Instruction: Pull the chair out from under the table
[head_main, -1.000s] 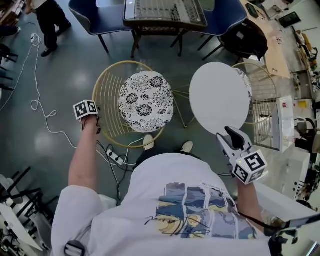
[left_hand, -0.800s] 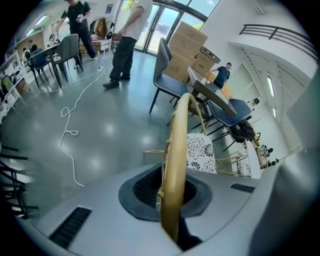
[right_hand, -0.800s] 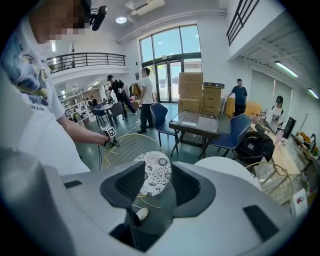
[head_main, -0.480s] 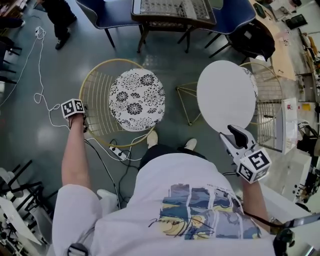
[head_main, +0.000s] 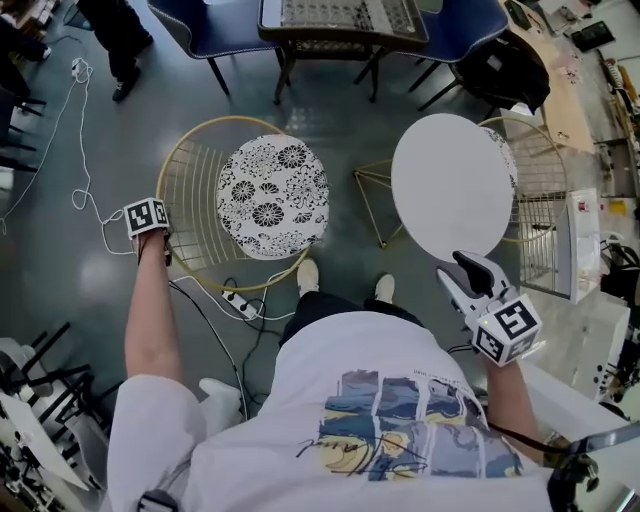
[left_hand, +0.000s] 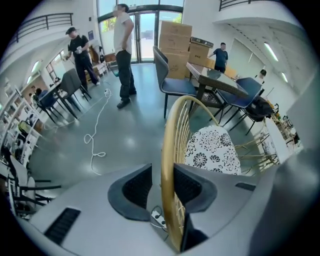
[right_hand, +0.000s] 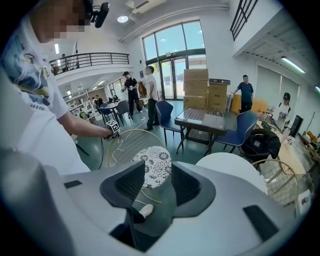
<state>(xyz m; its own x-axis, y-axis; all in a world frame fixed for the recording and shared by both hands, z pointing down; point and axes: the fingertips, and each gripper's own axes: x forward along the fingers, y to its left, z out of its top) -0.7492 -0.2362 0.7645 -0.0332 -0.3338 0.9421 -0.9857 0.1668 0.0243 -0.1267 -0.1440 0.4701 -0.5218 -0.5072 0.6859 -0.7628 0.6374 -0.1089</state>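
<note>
The gold wire chair (head_main: 272, 187) stands clear of the round white table (head_main: 452, 186), to its left in the head view, with its curved back on the far left and its floral seat facing the table. The left gripper (left_hand: 161, 187) straddles the back's top rim (left_hand: 169, 150); its jaws have just been opening and now sit loose about the rim. The right gripper (right_hand: 151, 186) hangs empty, jaws apart, by the table's near edge. A 2nd wire chair (head_main: 535, 215) sits on the table's far side, and 2 blue chairs (head_main: 205, 25) stand beyond.

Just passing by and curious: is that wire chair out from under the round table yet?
Looks done: the chair stands clear of the white table. In hand: the left gripper has just been opening its fingers, with the chair's gold rim between them. Left: probably only to lift that gripper away.
</note>
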